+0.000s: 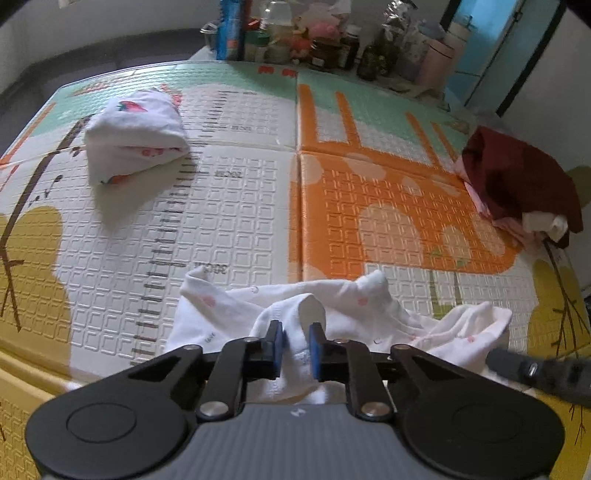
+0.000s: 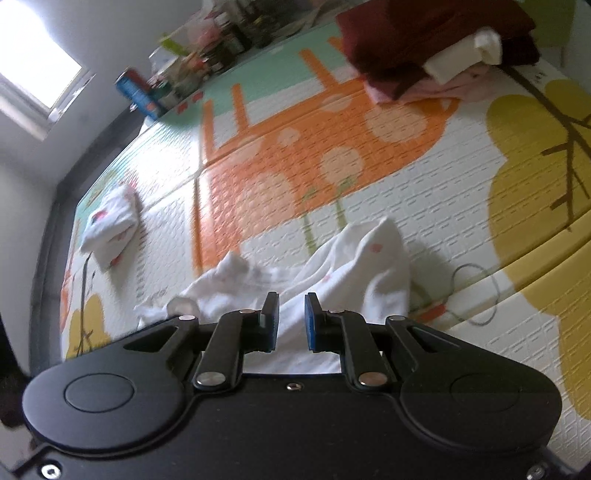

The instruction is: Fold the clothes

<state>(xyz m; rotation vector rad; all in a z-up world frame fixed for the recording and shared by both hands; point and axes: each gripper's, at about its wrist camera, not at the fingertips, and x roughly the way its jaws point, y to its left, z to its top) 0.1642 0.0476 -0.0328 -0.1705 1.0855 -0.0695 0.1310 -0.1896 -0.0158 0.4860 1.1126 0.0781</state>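
A white garment with small pink prints [image 1: 229, 310] lies crumpled on the play mat [image 1: 229, 221] at its near edge. My left gripper [image 1: 297, 345] is open, its blue pads either side of a raised fold of this garment. My right gripper [image 2: 291, 319] is open just above the same garment [image 2: 354, 266], with cloth showing between the pads. A folded white garment with a strawberry print [image 1: 135, 134] rests at the far left of the mat, also in the right wrist view [image 2: 109, 223].
A pile of dark red, pink and white clothes [image 1: 517, 184] sits at the mat's right edge, also in the right wrist view [image 2: 436, 44]. Bottles, jars and a blue box [image 1: 295, 33] line the far edge. A thin loop of cord [image 2: 476, 295] lies on the mat.
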